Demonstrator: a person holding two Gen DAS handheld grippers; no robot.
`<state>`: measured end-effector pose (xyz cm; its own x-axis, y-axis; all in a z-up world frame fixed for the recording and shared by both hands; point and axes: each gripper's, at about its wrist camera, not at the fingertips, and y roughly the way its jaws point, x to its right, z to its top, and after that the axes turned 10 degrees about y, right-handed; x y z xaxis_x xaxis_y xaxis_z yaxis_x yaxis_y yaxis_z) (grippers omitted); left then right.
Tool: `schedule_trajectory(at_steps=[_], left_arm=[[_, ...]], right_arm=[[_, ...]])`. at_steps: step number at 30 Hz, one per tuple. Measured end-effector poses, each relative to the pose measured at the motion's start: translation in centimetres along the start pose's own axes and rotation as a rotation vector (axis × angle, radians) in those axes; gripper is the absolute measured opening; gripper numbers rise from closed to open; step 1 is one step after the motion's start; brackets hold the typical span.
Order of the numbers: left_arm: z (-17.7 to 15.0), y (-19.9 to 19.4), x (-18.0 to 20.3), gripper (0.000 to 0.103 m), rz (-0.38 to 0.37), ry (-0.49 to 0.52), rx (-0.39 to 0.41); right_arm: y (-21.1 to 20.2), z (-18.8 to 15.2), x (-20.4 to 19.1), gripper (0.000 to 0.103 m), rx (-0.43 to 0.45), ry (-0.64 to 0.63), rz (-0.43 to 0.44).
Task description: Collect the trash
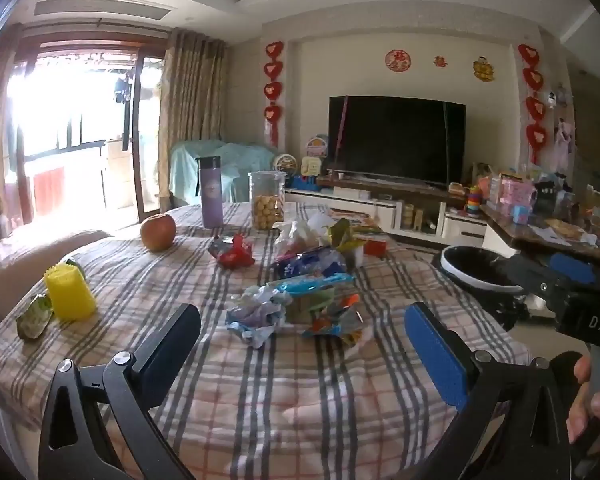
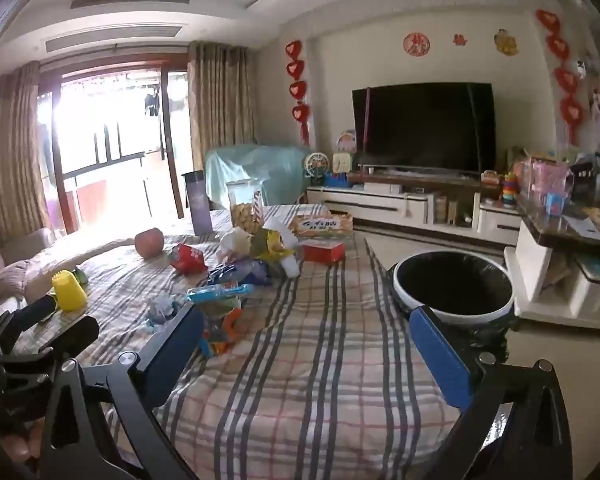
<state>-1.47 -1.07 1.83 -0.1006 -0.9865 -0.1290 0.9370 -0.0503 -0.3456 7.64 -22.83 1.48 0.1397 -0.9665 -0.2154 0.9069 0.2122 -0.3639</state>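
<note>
I see crumpled, colourful wrappers heaped mid-table on the plaid cloth; my left gripper and right gripper gape wide, both empty.

A worktop under a plaid cloth carries the lot. Crumpled wrappers heaped mid-cloth, a red packet just behind. Left side: a yellow cup upside down, an apple farther back. At the far edge, a purple flask beside a biscuit jar, both upright.
</note>
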Motion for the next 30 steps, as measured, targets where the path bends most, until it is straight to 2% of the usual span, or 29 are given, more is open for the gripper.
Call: schedule_trajectory(at_steps=[3,4,11,30], left_arm=[[0.2,-0.1,-0.1,0.102,-0.001,0.000,-0.005],[0.3,-0.1,-0.2,0.102,-0.001,-0.002,-0.006],[-0.4,-0.1,0.4,0.102,-0.002,0.011,0.006],[-0.8,0.6,0.2,0.102,-0.003,-0.008,-0.006]], right_arm=[[0.5,-0.2,0.5,0.103,-0.017,-0.004,0.003],[0.5,-0.3,0.1,0.103,0.007,-0.033,-0.014],[-0.7,0.1,-0.3,0.103,0.012,-0.030,-0.007],[-0.2,-0.6,-0.3,0.103,-0.016,-0.023,-0.001]])
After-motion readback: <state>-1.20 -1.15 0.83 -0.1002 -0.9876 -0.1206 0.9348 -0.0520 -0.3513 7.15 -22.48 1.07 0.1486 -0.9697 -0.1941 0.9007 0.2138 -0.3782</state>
